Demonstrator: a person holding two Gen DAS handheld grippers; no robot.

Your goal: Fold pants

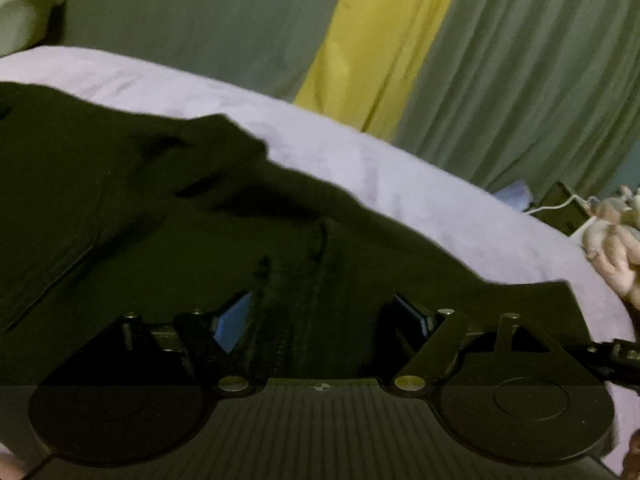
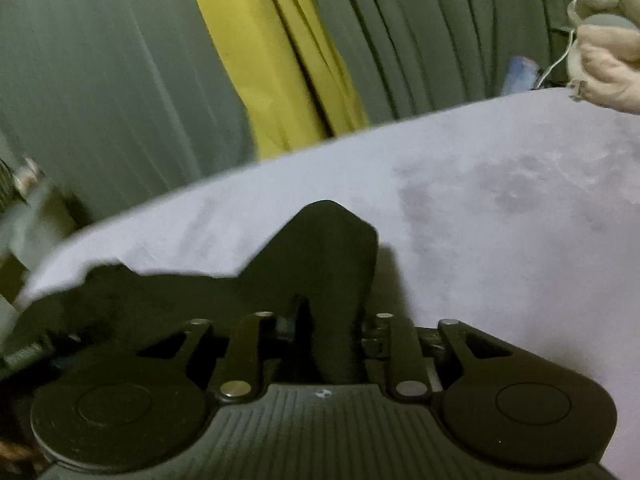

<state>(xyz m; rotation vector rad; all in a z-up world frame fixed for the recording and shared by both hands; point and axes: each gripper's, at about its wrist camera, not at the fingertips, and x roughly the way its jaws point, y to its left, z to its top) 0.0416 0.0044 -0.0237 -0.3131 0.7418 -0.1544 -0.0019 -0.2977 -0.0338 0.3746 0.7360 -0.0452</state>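
Dark pants (image 1: 140, 200) lie on a pale lilac bed sheet (image 1: 380, 176). In the left wrist view the cloth spreads left and rises between the jaws of my left gripper (image 1: 320, 312), which is shut on a bunched fold; its blue pads (image 1: 232, 320) show beside the cloth. In the right wrist view my right gripper (image 2: 332, 320) is shut on an edge of the pants (image 2: 332, 256), which sticks up in a peak above the sheet (image 2: 500, 220). More of the pants trails to the left.
Grey-green curtains with a yellow strip (image 1: 384, 40) hang behind the bed. A pale stuffed toy (image 2: 604, 40) and a white cable (image 1: 556, 204) sit at the bed's far right edge. A blue object (image 2: 520, 72) lies beyond the sheet.
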